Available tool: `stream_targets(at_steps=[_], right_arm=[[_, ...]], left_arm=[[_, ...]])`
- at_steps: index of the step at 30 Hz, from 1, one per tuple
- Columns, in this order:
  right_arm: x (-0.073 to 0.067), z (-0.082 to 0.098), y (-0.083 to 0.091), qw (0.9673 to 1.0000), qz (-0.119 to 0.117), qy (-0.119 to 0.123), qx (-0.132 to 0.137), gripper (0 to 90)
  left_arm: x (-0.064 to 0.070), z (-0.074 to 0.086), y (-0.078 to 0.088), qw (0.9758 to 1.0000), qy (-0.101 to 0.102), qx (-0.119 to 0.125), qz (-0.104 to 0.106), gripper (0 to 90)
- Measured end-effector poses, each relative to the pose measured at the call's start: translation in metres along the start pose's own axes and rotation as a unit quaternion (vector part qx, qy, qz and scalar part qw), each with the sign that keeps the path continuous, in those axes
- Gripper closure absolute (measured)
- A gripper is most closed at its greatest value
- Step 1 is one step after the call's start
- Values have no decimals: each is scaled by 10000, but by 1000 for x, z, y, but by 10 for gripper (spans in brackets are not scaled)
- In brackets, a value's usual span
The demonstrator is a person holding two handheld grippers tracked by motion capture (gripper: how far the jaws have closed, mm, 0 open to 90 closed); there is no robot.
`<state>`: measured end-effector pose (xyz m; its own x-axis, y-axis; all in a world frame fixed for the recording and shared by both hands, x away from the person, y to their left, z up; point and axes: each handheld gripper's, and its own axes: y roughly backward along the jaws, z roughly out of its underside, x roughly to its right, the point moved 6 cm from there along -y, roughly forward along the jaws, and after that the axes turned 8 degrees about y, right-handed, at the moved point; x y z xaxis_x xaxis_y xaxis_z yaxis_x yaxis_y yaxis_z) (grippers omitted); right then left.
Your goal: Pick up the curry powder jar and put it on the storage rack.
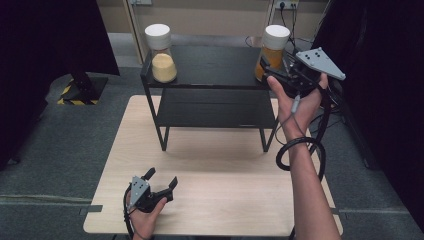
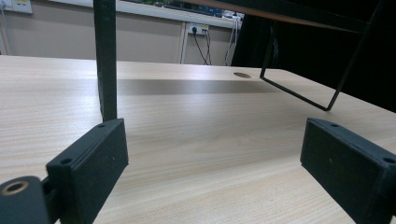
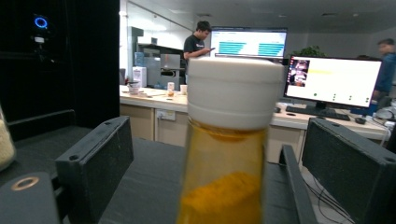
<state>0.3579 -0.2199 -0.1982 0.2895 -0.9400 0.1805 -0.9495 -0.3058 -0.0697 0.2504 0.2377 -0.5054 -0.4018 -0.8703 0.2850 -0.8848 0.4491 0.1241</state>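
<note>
Two tools gape: right tool [image 3: 219, 154] around unlabelled orange jar [image 3: 226, 140], untouched; left tool [image 2: 215, 163] over table [image 2: 210, 140].

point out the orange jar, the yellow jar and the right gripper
orange jar [image 3: 223, 186]: right gripper view, glass body
yellow jar [image 1: 163, 66]: high view, powder-filled body
right gripper [image 1: 274, 70]: high view, between its fingertips

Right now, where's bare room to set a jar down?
The top shelf is bare between the left jar and the right jar. The table is free in front of the rack. It is tight around the right jar, between the open right gripper jaws.
</note>
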Motion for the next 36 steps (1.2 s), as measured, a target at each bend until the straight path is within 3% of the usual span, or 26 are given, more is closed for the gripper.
stream_targets(at_steps=[9, 21, 24, 33, 36], right_arm=[[-5, 14, 18, 9999, -92, -73, -27, 87], [-15, 27, 40, 9999, -140, 77, -24, 87], [-18, 39, 46, 9999, -165, -38, 10, 87], [-26, 71, 54, 9998, -114, 37, -159, 87], [-25, 80, 57, 9997, -174, -59, -166, 87]], left_arm=[[0, 0, 0, 10000, 2, 4, -7, 66], [0, 0, 0, 10000, 24, 4, -5, 66], [-1, 0, 0, 10000, 50, 6, -7, 66], [-1, 0, 0, 10000, 38, 8, -10, 66], [-1, 0, 0, 10000, 42, 13, -4, 66]])
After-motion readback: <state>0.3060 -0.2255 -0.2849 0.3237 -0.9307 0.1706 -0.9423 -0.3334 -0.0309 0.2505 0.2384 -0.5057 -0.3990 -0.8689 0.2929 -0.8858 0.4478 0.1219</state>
